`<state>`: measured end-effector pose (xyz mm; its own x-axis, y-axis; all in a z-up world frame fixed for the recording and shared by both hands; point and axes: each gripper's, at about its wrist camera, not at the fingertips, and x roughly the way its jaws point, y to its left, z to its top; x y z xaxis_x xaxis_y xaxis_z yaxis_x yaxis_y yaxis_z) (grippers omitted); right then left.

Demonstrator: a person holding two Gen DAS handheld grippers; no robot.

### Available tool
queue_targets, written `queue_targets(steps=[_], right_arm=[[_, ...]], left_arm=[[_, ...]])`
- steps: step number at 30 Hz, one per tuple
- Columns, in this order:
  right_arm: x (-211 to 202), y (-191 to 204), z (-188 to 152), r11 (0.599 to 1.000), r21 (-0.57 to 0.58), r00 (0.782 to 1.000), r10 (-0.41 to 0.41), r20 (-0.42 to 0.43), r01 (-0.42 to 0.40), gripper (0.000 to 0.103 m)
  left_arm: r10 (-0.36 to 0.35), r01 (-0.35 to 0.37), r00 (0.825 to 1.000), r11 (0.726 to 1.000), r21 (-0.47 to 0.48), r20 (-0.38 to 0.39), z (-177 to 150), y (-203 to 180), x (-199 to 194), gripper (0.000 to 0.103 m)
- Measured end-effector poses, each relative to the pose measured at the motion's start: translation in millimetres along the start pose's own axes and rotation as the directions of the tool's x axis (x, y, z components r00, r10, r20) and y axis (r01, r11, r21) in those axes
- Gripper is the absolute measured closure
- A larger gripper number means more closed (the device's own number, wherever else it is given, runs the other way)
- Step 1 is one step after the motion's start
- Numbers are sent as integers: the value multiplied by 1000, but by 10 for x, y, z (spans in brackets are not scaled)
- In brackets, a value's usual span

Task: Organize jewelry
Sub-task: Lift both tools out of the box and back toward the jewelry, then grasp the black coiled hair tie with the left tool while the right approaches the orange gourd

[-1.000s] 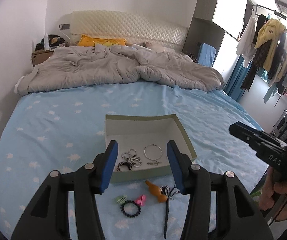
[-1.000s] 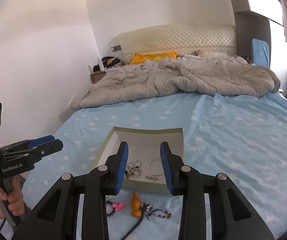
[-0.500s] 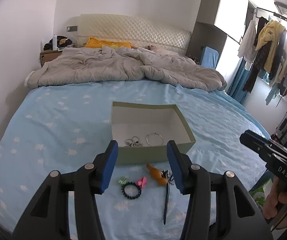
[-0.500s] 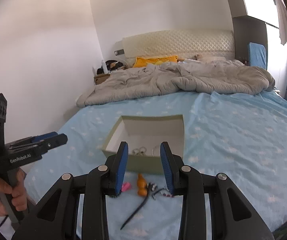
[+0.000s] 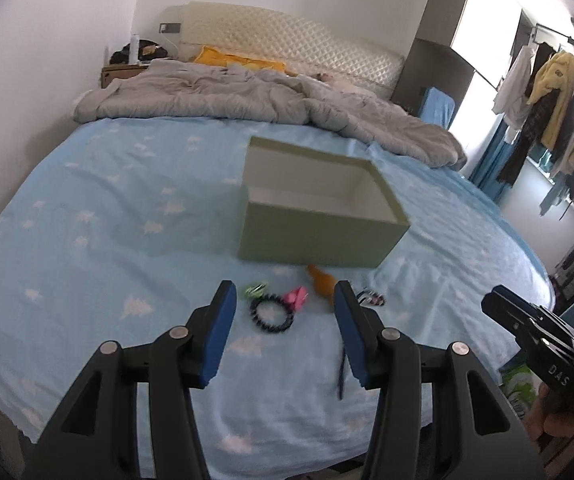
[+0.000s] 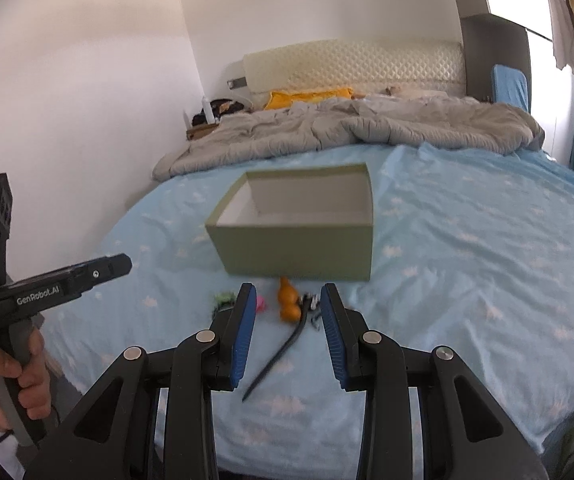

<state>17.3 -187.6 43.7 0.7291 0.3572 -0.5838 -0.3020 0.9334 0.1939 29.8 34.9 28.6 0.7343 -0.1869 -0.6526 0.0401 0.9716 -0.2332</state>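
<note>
A green open box (image 5: 319, 236) (image 6: 299, 248) stands on the blue bed sheet; its contents are hidden by its front wall. In front of it lie a black bead bracelet (image 5: 273, 314), a pink piece (image 5: 297, 296), a green piece (image 5: 257, 289), an orange gourd pendant (image 5: 323, 280) (image 6: 289, 300) and a black cord (image 6: 283, 352). My left gripper (image 5: 285, 330) is open and empty, low over the bracelet. My right gripper (image 6: 289, 328) is open and empty, just before the gourd and cord.
A rumpled grey duvet (image 5: 247, 96) covers the far half of the bed. A nightstand (image 5: 123, 72) stands at the back left. Clothes (image 5: 551, 108) hang on the right. The bed's near edge is just below both grippers.
Both grippers have pulled back and dropped lower, so the box's inside has gone out of sight. The loose pieces have not moved. Both stay open.
</note>
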Motion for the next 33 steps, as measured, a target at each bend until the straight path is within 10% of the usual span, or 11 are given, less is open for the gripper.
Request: queue_targets(steps=[18, 33], right_arm=[[776, -130, -543, 999, 31, 989, 18, -144, -13, 72], [1582, -77, -432, 999, -30, 981, 35, -189, -41, 73]], left_arm=[[-14, 5, 989, 998, -57, -148, -419, 237, 851, 53], [-45, 32, 978, 997, -67, -203, -470, 355, 1421, 75]])
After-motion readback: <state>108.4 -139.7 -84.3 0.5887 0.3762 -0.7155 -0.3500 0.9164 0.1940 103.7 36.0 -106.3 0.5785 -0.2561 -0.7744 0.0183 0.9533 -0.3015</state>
